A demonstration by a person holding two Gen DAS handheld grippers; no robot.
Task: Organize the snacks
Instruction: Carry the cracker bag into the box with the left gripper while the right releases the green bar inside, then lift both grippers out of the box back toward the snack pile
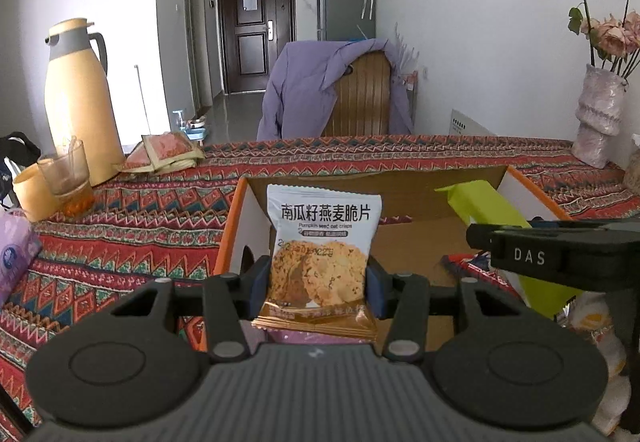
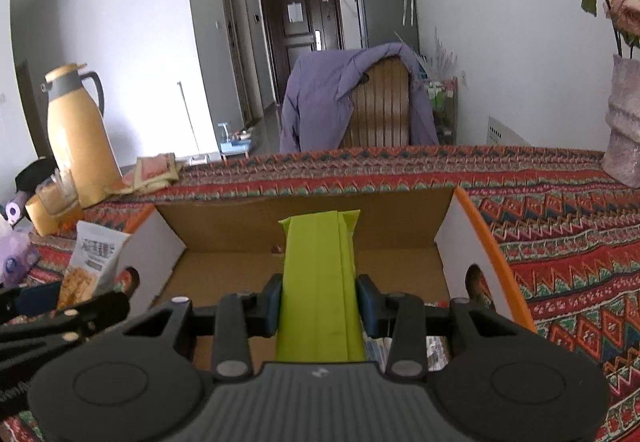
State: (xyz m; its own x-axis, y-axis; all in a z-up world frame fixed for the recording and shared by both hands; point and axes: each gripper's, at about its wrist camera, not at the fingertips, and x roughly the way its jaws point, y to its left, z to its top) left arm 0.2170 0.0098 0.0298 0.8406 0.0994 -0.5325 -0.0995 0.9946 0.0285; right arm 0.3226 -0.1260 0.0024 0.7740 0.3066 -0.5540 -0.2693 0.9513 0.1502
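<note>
My left gripper (image 1: 318, 288) is shut on a white pumpkin seed oat crisps packet (image 1: 322, 246), held upright over the left part of an open cardboard box (image 1: 234, 218) with orange rims. My right gripper (image 2: 318, 304) is shut on a lime-green snack pack (image 2: 318, 282), held over the middle of the same box (image 2: 460, 242). The green pack (image 1: 486, 206) and the right gripper's body show at the right of the left wrist view. The oat crisps packet (image 2: 90, 262) shows at the left of the right wrist view. More wrapped snacks lie in the box's near right corner (image 1: 476, 266).
The table carries a red patterned cloth (image 1: 140, 218). A yellow thermos (image 1: 78, 102), a glass (image 1: 68, 174) and a yellow cup stand far left, with flat pink sachets (image 1: 164, 154) beside them. A vase of dried roses (image 1: 598, 114) stands far right. A chair with a purple jacket (image 1: 316, 86) is behind the table.
</note>
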